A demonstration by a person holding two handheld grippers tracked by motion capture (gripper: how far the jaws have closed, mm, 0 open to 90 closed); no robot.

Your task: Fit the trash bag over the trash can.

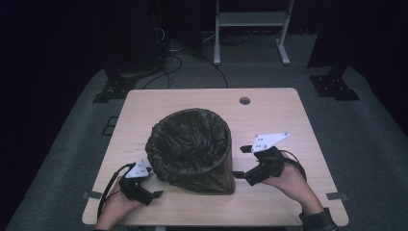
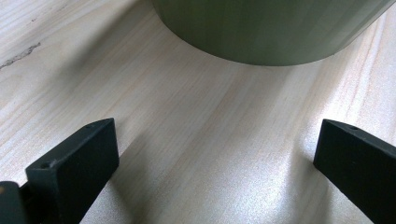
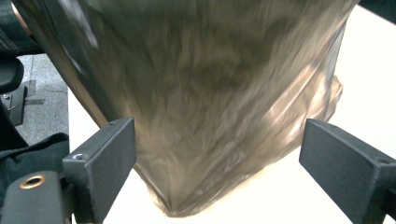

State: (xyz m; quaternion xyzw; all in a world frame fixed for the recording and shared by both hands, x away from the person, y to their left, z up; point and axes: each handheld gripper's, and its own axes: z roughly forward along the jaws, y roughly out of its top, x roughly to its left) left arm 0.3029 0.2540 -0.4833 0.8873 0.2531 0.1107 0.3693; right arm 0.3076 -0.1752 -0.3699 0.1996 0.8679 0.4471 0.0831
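Thin brown-black plastic film lines the round green waste bin [image 1: 192,154], which stands mid-desk [image 1: 288,110] on the light wooden top. My left gripper [image 1: 156,194] sits low beside the bin's base, jaws spread, empty. My right gripper [image 1: 238,174] faces the bin's opposite wall, jaws spread, empty. The liner should be light, limp and slippery; I would pinch loose film near the rim.

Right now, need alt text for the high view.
A bin lined with a dark plastic bag stands on a light wooden table. A person's hands hold the left hand-held gripper beside its base and the right hand-held gripper at its other side, both open.
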